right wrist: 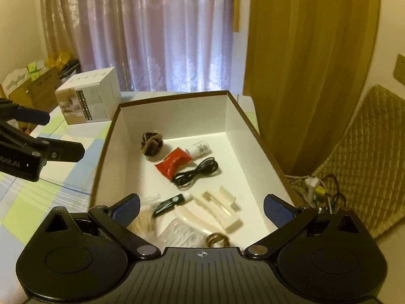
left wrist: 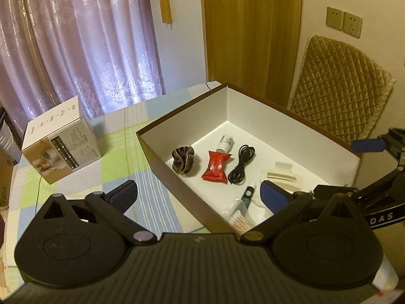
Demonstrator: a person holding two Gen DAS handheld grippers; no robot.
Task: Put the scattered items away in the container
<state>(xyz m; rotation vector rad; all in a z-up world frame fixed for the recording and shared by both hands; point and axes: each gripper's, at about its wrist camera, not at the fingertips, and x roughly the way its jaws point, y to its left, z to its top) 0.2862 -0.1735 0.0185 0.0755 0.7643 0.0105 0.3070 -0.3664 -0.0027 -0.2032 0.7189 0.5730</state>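
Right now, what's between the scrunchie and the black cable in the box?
The red sachet, with the small white bottle at its far end; both wrist views show it.

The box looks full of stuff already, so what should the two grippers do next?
Probably just draw back. Both grippers, left and right, are open and empty, the small items, such as the cable, already lie inside the box, and none shows on the tablecloth.

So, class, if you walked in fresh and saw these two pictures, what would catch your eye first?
The big white-lined box fills the middle, with a bright red packet at its centre, a coiled black cable on one side and a dark scrunchie on the other. Behind, shiny lilac curtains hang, and a printed carton sits on the checked tablecloth.
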